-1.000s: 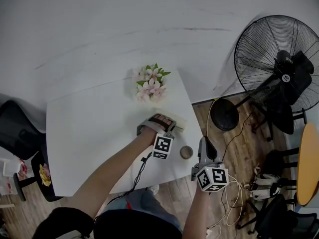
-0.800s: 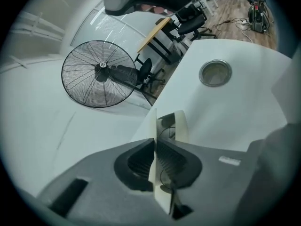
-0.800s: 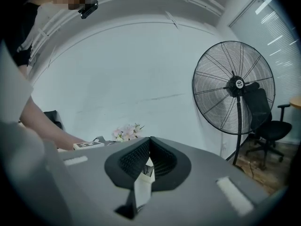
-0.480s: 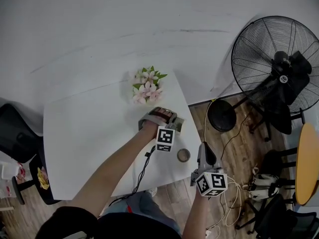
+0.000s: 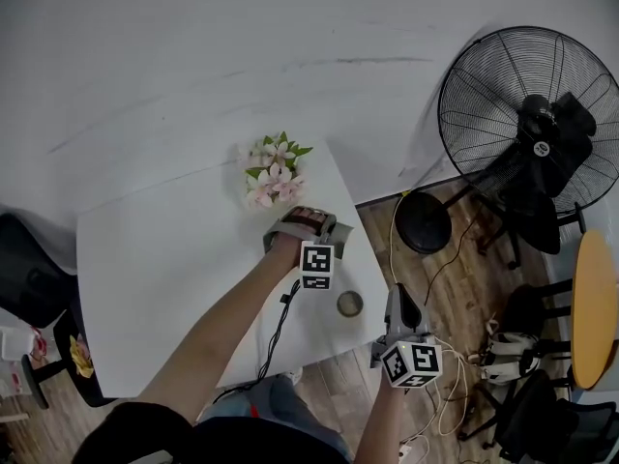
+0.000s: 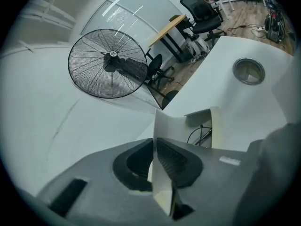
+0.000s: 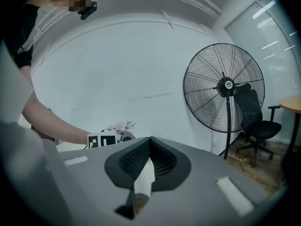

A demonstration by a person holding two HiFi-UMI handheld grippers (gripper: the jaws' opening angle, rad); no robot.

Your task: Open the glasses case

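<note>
A white table (image 5: 164, 259) stands against a pale curved wall, with wooden floor and a tall black pedestal fan (image 5: 522, 124) off to its right. The left gripper (image 6: 154, 142) slants down over the right part of the table. Its jaws are narrow and opening, and the thin pale lid flap of the glasses case (image 6: 176, 124) stands edge-on between the pads, which touch it at their tips. The rest of the case lies just ahead of the jaws, near the table's right edge, with its lid lifted. A small round ring (image 5: 349, 304) lies on the table between the two grippers. The right gripper (image 7: 149, 139) hovers at the table's near right corner, almost level, with its jaws together and nothing between them. A bunch of pink flowers (image 5: 271, 174) stands beyond the left gripper at the far edge.
</note>
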